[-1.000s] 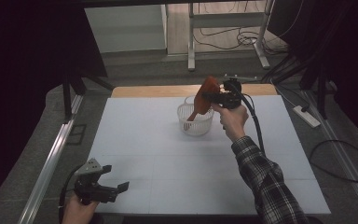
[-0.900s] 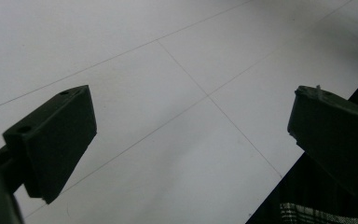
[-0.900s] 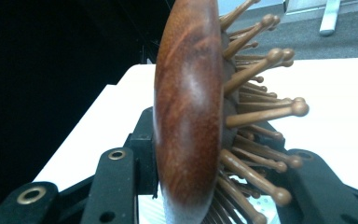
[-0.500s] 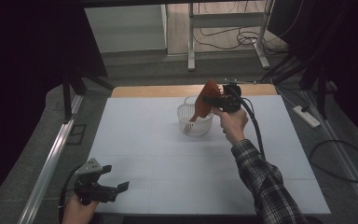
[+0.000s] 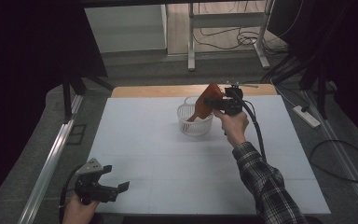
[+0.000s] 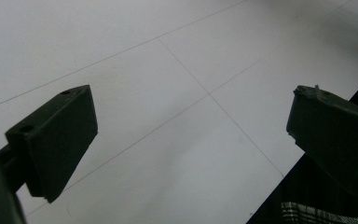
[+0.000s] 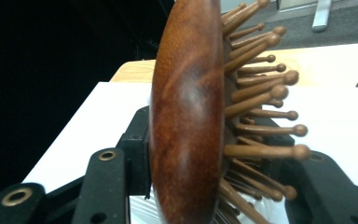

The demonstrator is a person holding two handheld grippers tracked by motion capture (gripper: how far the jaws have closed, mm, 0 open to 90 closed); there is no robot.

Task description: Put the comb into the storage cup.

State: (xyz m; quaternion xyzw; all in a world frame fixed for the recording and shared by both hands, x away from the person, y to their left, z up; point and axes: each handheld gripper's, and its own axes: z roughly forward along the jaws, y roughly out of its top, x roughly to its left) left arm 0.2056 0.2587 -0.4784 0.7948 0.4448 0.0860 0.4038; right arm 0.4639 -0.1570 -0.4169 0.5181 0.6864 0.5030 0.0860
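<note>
Reddish-brown wood: the hairbrush [image 5: 206, 103] sits at the right gripper [image 5: 214, 102], head up between the jaws, handle end slanting down into the white basket [image 5: 195, 122] just below and left of the tool. In the right gripper view the wooden brush back [image 7: 186, 116] faces the left jaw and the round-tipped pegs [image 7: 261, 98] point toward the right jaw. The jaws have just been opening with the brush between them; a sliver of gap seems to show at the left jaw, and the pegs look clear of the right one, though that side is too crowded to be sure. I read it as a loosened hold, pads no longer pressing. The person's right hand [image 5: 233, 127] holds the tool over the basket's right rim, plaid sleeve [image 5: 265, 186] trailing back to the near edge.

Left gripper [image 5: 103, 185] rests low at the near left corner of the table, held by the left hand [image 5: 77, 210]. Its jaws stand wide apart with nothing between them, bare white surface under them.

Surface: white sheet-covered tabletop [image 5: 158, 158] with faint seam lines, a strip of bare wood [image 5: 154, 91] along the far edge. Basket stands toward the far centre. Room is dim: dark curtains at both sides, grey floor, metal stand legs [image 5: 191, 42] and loose cables [image 5: 233, 39] beyond the table, a power strip [image 5: 307, 116] on the floor at right.
</note>
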